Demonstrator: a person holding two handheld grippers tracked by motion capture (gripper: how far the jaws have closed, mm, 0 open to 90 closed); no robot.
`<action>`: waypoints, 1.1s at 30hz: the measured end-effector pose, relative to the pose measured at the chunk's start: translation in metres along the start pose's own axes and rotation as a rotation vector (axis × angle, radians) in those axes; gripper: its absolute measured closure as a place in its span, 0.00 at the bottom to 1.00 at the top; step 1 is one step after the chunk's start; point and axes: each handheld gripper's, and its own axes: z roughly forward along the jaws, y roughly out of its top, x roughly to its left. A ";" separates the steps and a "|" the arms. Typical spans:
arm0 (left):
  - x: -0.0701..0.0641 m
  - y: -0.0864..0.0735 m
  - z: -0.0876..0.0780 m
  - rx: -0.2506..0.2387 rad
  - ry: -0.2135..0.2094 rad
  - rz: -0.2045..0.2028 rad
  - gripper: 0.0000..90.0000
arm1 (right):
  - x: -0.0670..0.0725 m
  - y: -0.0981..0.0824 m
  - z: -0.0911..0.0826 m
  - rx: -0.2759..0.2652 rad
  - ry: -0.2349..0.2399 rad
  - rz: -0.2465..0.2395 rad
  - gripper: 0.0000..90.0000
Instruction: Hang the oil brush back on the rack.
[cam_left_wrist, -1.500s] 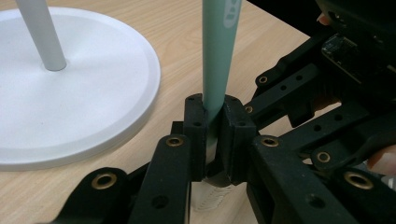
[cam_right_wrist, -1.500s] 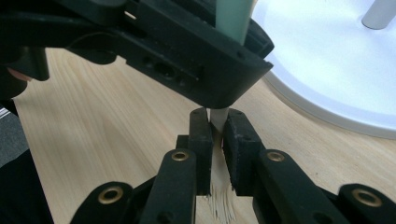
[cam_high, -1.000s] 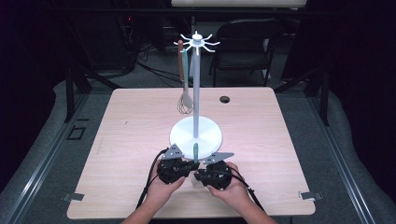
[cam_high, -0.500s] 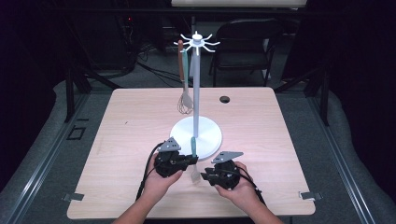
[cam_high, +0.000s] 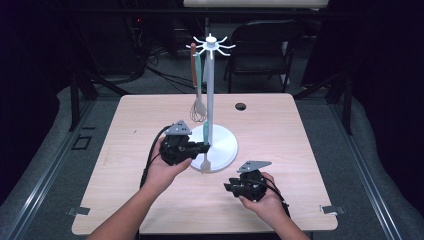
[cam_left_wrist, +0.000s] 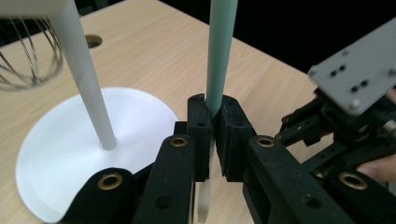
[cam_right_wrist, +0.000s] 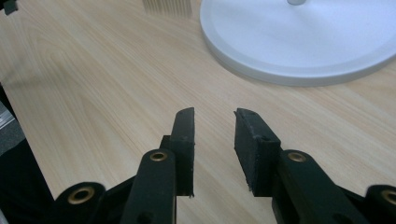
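I read this as a lab recording space: bare wooden table (cam_high: 150, 115), dark surround, folding chair (cam_high: 262, 47), floor cables (cam_high: 165, 75) behind.

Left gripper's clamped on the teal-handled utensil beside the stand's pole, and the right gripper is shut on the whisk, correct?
Not quite. The right gripper holds nothing: the right gripper view shows its jaws apart over bare table. The whisk hangs from the stand. The left gripper does clamp the teal-handled utensil.

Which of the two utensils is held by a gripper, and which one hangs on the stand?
The mint-green utensil is clamped upright in the left gripper. The whisk with the brown handle hangs from the stand.
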 end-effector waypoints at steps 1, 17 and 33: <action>0.001 0.005 -0.002 -0.004 0.000 0.000 0.94 | 0.000 -0.001 0.000 0.002 -0.001 0.009 0.76; 0.008 0.084 -0.028 -0.031 0.010 0.041 0.94 | -0.009 -0.010 0.000 -0.004 -0.016 0.034 0.74; 0.016 0.130 -0.037 -0.053 -0.028 0.029 0.94 | -0.011 -0.014 0.003 -0.009 -0.025 0.037 0.75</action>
